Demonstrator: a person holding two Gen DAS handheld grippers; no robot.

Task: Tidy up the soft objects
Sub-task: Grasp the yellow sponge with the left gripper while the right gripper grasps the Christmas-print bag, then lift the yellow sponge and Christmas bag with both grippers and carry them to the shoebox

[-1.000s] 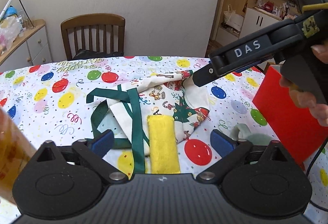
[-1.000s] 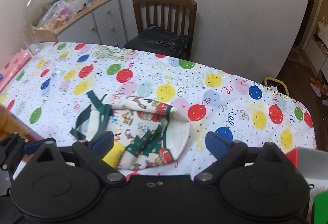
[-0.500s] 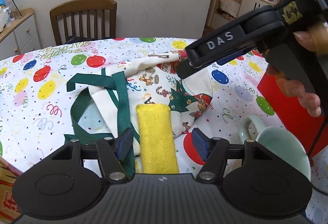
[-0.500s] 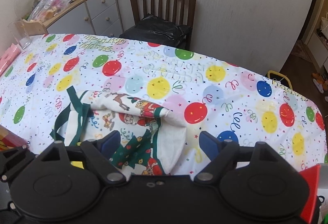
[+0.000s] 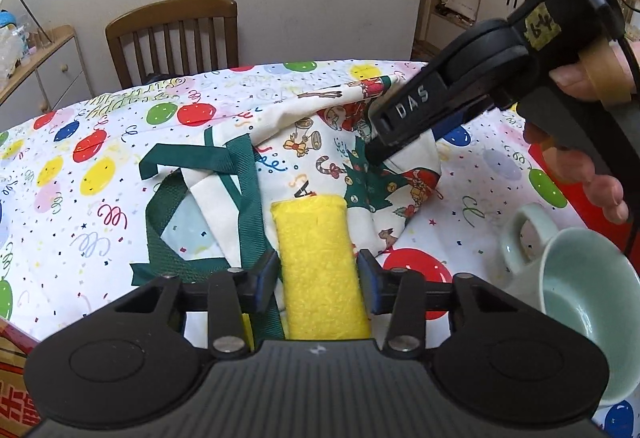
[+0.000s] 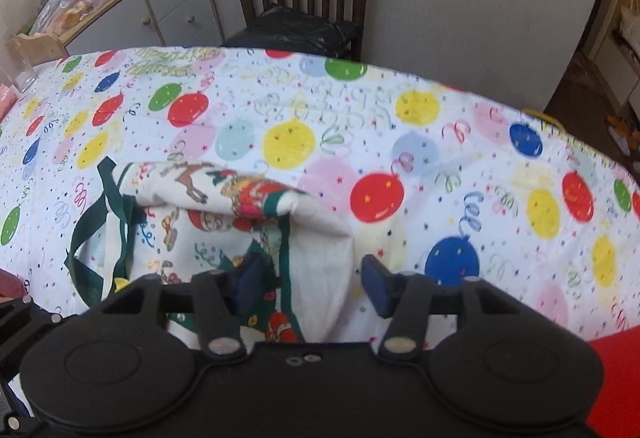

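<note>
Left gripper [image 5: 318, 280] closing around the yellow sponge [image 5: 320, 262] — pads flank it, contact unclear; the sponge lies on the Christmas tote bag [image 5: 320, 157] on the balloon tablecloth [image 5: 80, 173]; right gripper [image 6: 316, 278] closing over the bag's white edge — not yet pinched; a green mug [image 5: 568, 286] just beside.

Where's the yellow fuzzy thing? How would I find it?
Look at the balloon tablecloth, then at the Christmas tote bag with green straps lying on it. The yellow fuzzy pad lies on the bag's near edge: the only plain yellow, oblong thing among all those pictures.
</note>
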